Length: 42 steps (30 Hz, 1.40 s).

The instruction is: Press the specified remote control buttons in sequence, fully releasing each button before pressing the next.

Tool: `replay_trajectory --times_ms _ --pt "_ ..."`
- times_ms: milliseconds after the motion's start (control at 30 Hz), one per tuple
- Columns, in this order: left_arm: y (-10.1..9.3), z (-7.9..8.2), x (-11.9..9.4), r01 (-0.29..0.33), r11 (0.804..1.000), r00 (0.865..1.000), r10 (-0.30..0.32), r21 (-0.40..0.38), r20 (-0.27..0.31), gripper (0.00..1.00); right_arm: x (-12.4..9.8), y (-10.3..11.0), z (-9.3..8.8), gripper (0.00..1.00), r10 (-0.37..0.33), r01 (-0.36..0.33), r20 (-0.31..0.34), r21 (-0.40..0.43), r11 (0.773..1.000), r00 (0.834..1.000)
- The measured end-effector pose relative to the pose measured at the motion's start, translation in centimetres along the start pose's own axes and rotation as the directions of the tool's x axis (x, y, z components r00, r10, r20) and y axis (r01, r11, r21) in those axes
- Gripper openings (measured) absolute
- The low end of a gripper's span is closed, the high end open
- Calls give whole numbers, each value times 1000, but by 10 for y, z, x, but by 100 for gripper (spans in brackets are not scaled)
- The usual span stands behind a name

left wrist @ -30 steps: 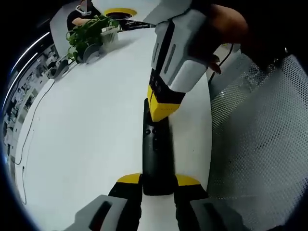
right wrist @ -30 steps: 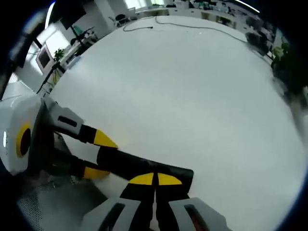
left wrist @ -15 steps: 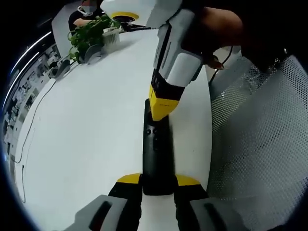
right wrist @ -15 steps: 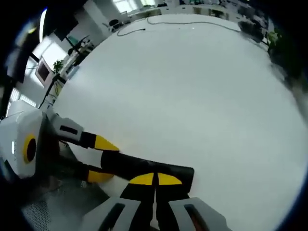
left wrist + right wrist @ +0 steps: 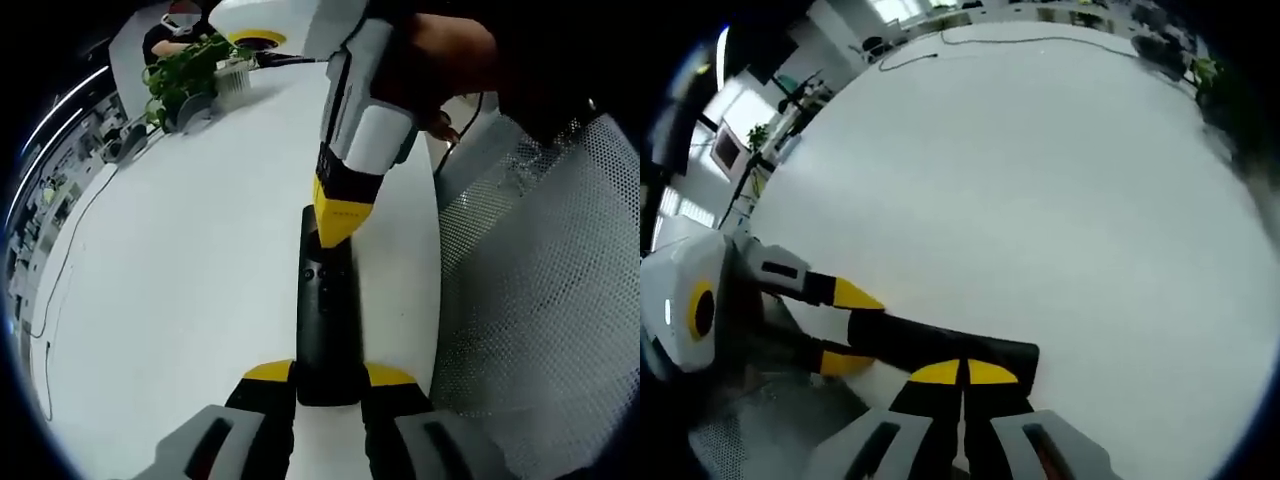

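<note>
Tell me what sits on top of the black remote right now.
The right hand-held gripper has its closed yellow tips on the long black remote control, which the left hand-held gripper clamps. Two small buttons show below; any button under the tips is hidden.

You see a black remote control (image 5: 325, 315) on a white table (image 5: 180, 270). Your left gripper (image 5: 328, 374) and right gripper (image 5: 962, 372) are grey with yellow tips. The plant (image 5: 185, 65) is green.

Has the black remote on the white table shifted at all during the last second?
No. In the left gripper view the remote lies where it did, clamped at its near end by the left gripper, same distance from the table edge.
</note>
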<state>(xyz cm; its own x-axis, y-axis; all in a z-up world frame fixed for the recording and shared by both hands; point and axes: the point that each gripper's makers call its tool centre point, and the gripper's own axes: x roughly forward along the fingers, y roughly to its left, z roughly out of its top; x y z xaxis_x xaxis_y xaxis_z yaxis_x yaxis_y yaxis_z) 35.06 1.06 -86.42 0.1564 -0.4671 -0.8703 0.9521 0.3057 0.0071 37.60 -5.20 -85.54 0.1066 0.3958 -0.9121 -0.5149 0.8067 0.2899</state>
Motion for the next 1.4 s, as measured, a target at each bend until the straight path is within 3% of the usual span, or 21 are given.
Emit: replay_trajectory --times_ms 133,333,533,900,1100,1400 --pt "0 0 0 2 1000 1000 -2 -2 2 25 1 0 0 0 -41 41 1 -77 996 999" --pt "1 0 0 0 1000 1000 0 -9 6 25 2 -2 0 0 -52 51 -3 -86 995 999" --pt "1 0 1 -4 1000 1000 4 -6 -1 24 0 -3 0 0 -26 27 7 -53 998 1000" --pt "-1 2 1 -9 1000 1000 9 14 -5 24 -2 -4 -1 0 21 -20 -30 29 999 999" --pt "-2 3 2 -15 998 1000 17 53 -20 24 -4 4 7 0 85 -87 31 82 993 996" --pt "-2 4 2 -16 997 1000 18 69 -25 24 1 16 12 0 131 -136 53 89 987 990"
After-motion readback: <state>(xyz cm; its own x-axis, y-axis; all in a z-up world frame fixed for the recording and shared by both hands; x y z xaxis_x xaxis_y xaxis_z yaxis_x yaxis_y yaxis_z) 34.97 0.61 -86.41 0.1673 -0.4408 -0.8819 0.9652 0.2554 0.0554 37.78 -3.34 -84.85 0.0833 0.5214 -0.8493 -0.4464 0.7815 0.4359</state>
